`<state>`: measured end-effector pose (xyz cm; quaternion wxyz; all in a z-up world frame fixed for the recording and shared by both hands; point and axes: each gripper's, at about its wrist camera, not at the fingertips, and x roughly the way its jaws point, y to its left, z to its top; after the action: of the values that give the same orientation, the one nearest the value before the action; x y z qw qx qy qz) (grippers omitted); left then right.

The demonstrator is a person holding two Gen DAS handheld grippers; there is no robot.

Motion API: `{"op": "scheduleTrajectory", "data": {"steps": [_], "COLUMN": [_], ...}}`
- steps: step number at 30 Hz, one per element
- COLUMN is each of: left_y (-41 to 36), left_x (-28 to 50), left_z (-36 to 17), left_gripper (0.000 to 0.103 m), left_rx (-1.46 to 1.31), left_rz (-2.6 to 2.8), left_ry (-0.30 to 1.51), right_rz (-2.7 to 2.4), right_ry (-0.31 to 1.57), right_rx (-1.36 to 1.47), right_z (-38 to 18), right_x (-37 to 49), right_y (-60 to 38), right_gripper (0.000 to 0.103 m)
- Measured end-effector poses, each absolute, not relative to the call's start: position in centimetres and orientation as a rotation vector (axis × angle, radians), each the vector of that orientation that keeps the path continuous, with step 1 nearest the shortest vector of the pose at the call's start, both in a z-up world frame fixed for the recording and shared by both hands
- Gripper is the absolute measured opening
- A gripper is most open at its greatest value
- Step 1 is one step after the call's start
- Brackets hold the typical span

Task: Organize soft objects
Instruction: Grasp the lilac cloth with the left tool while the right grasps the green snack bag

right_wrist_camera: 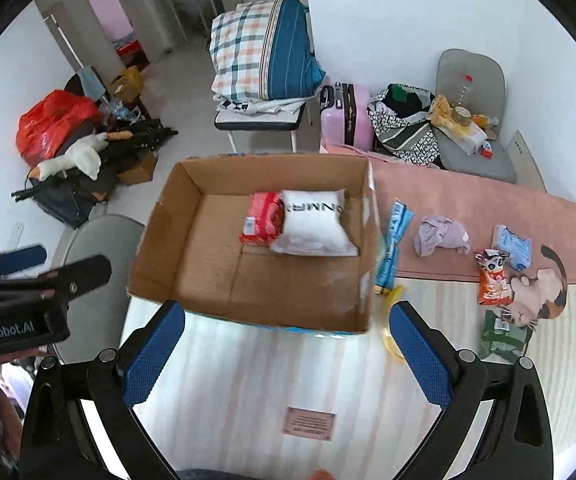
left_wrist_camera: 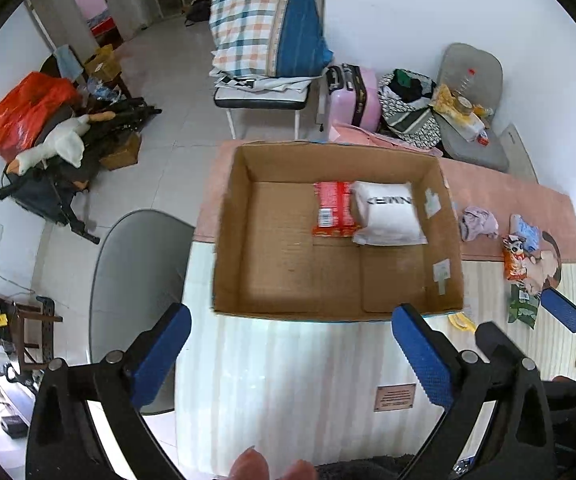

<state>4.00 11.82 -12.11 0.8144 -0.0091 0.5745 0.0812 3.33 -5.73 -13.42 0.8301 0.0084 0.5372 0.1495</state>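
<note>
Both claws hovered low over the near edge of the table [right_wrist_camera: 248,380], each released and holding nothing: the left claw [left_wrist_camera: 288,356] faced the near wall of the cardboard box [left_wrist_camera: 224,240], the right claw [right_wrist_camera: 288,354] stood in front of the box's near right corner. The box probably served as the collecting place, because a red packet [right_wrist_camera: 262,218] and a white pouch [right_wrist_camera: 314,224] already lay together against its far side. The remaining soft things waited right of the box, well apart from the right claw: a blue tube [right_wrist_camera: 392,248] just beside the box wall, then a lilac cloth [right_wrist_camera: 440,236], an orange snack bag [right_wrist_camera: 492,280], a light blue pack [right_wrist_camera: 514,246] and a green packet [right_wrist_camera: 502,336].
</note>
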Motion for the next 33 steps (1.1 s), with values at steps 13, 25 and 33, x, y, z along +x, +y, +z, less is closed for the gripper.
{"op": "scheduleTrajectory", "data": {"steps": [13, 25, 33], "left_y": [-11.3, -21.3, -24.5], "left_x": [14.4, 24.7, 27.3], "left_z": [-20.3, -33.6, -37.6], "left_gripper": [0.103, 0.103, 0.103], "left_rx": [0.43, 0.788, 0.859], "left_rz": [-0.052, -0.15, -0.301], "left_ry": [1.261, 1.431, 1.504], "right_rz": [-0.26, -0.512, -0.316], "right_ry": [1.448, 1.627, 1.792], "right_rx": [0.819, 1.126, 0.564], "right_z": [-28.9, -43.0, -43.0], "right_x": [5.2, 6.7, 9.2], "right_y": [-37.5, -46.7, -44.3], "right_gripper": [0.103, 0.083, 0.044]}}
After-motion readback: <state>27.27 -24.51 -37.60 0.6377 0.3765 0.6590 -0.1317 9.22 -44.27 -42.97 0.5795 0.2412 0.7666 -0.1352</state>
